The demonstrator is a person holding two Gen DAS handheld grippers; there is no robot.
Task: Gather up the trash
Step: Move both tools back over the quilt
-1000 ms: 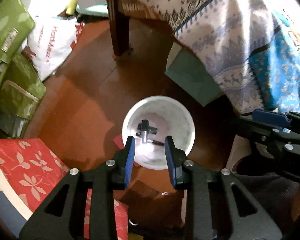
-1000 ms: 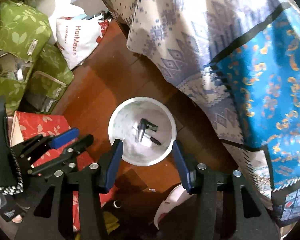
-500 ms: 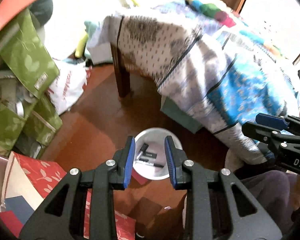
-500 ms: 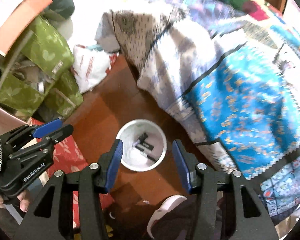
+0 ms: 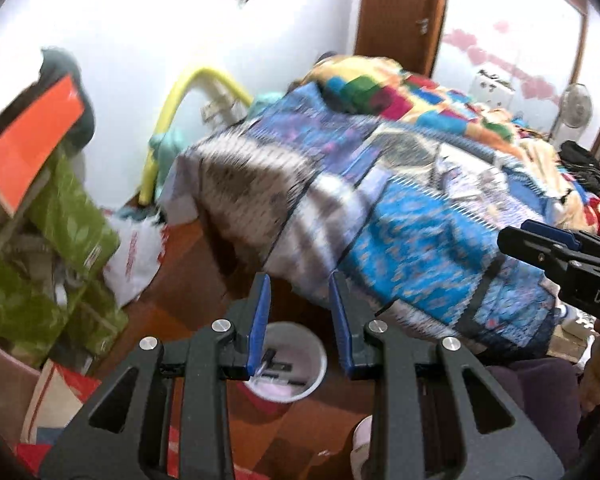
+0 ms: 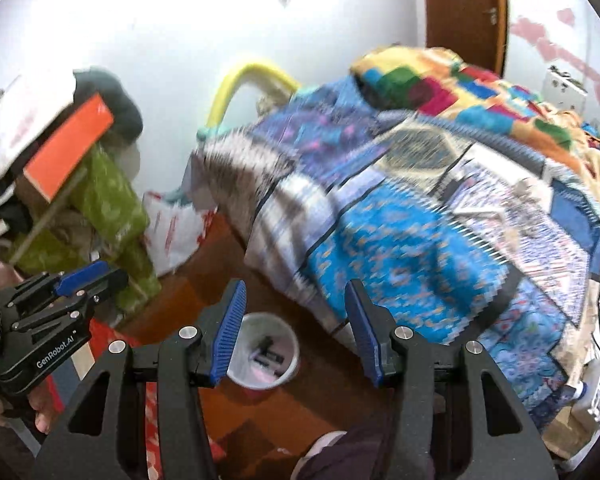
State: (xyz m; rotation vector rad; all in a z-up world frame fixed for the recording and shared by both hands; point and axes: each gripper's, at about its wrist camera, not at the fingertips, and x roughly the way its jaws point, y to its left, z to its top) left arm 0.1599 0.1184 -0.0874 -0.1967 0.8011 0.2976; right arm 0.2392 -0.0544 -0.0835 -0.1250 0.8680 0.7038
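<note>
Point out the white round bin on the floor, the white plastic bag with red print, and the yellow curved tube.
white round bin (image 6: pixel 286 334): right wrist view, far inner wall.
white plastic bag with red print (image 5: pixel 134 256): left wrist view, front face.
yellow curved tube (image 6: pixel 224 98): right wrist view, left bend.

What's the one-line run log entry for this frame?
stage: collect trash | left claw: open, empty | right claw: open, empty | white bucket: on floor beside bed, dark items inside

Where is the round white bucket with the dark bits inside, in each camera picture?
Left wrist view: the round white bucket sits low in the middle, on the brown floor, framed by the blue gripper fingers.
Right wrist view: the bucket is low, left of centre.
Shared landmark: the curved yellow tube by the white wall.
</note>
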